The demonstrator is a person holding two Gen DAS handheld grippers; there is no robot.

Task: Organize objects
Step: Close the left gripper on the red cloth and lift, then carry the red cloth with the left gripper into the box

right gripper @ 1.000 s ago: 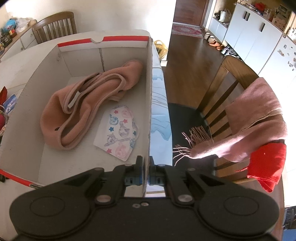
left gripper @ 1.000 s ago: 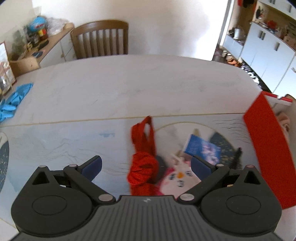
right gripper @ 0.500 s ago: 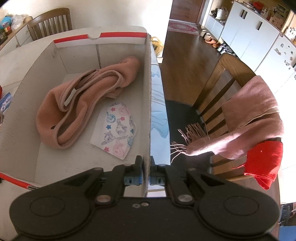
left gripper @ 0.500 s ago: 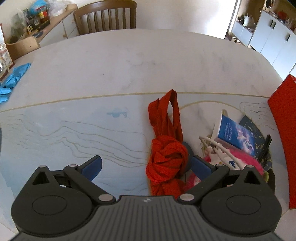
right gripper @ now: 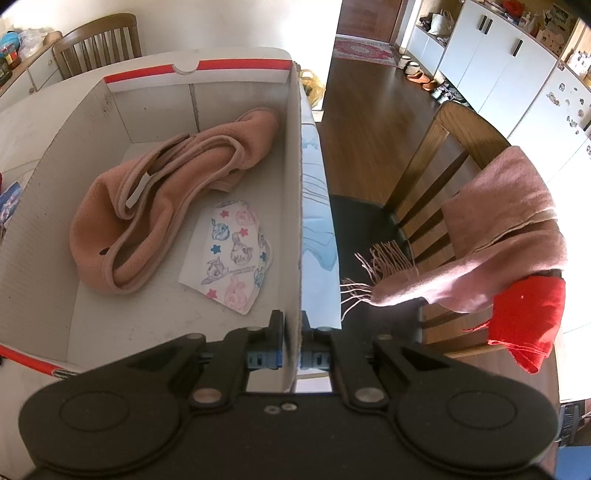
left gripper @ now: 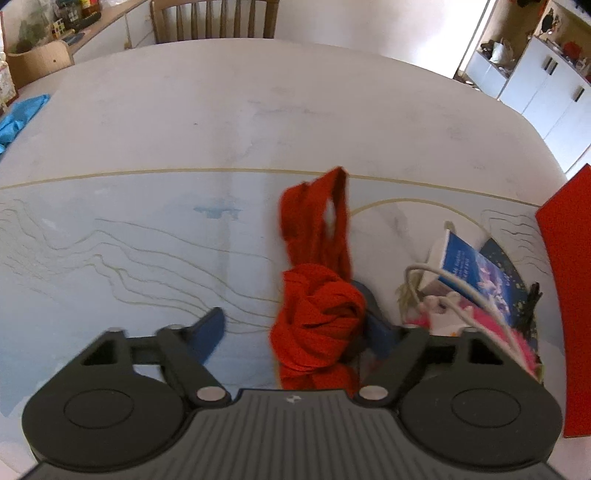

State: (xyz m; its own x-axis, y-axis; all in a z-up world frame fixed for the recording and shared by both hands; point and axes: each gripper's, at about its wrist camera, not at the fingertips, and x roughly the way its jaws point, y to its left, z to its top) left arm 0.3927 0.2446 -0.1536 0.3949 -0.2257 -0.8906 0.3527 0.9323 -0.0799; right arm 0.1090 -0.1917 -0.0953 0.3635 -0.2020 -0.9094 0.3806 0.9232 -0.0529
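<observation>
Red cloth (left gripper: pixel 319 321), knotted bundle w/ loop, slightly blurred, betw. open left tool (left gripper: pixel 295 328) fingers.

Pale marbled table (left gripper: pixel 258 110), laid at the near side with a light blue line-patterned mat (left gripper: pixel 110 240). At the far edge, a slatted wooden chair (left gripper: pixel 214 18). Past the far-left corner, a sideboard (left gripper: pixel 99 33) cluttered with small items, with a cardboard box (left gripper: pixel 37 64) beside it. White cabinets (left gripper: pixel 546 85) off to the far right. Beside the right edge, a second wooden chair (right gripper: pixel 454 147), draped with a pink fringed scarf (right gripper: pixel 498 236) and a red garment (right gripper: pixel 528 321) hanging beneath. Beyond it, dark wood floor (right gripper: pixel 369 110), a patterned rug (right gripper: pixel 362 50) and shoes (right gripper: pixel 421 75) by the cabinets.
</observation>
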